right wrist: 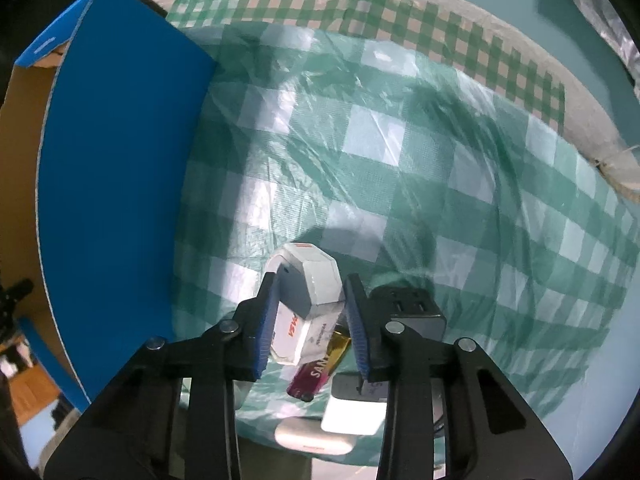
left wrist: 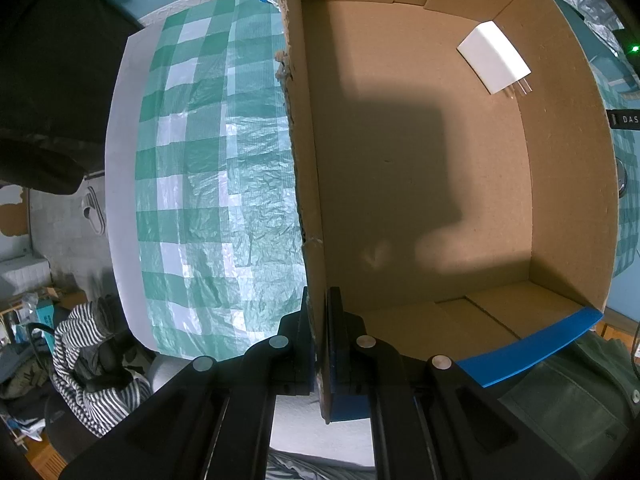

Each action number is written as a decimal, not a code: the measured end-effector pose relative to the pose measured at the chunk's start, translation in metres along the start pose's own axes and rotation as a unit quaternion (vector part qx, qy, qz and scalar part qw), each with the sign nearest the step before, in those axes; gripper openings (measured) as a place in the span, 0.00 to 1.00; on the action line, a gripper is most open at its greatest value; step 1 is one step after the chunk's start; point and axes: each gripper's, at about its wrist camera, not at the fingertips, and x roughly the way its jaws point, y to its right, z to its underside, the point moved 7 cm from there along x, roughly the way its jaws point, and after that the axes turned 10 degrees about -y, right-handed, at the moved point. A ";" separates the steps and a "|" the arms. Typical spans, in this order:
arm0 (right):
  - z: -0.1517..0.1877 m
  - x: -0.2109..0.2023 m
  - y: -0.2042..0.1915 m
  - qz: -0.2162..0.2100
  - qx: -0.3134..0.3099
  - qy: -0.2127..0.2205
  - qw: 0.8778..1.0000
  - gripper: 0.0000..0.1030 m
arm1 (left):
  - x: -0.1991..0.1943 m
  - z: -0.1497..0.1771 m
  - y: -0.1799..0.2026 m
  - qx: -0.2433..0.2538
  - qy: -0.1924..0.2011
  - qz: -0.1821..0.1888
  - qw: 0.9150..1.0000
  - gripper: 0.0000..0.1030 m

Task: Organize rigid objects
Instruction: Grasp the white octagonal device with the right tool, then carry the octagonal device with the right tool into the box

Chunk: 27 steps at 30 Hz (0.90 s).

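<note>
Hard, light white charger (right wrist: 308, 292), smooth and slippery: best pinched on flat sides, lower middle. Right tongs (right wrist: 312, 320) grasping it; left tongs (left wrist: 320, 344) clenched on the cardboard box wall (left wrist: 308, 200).

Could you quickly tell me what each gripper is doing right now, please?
Left gripper: shut on the cardboard box wall.
Right gripper: shut on the white charger.
</note>
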 end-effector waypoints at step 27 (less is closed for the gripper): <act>0.011 0.013 -0.029 0.014 0.015 0.012 1.000 0.18 | 0.000 0.005 0.004 0.014 -0.001 -0.001 1.000 0.05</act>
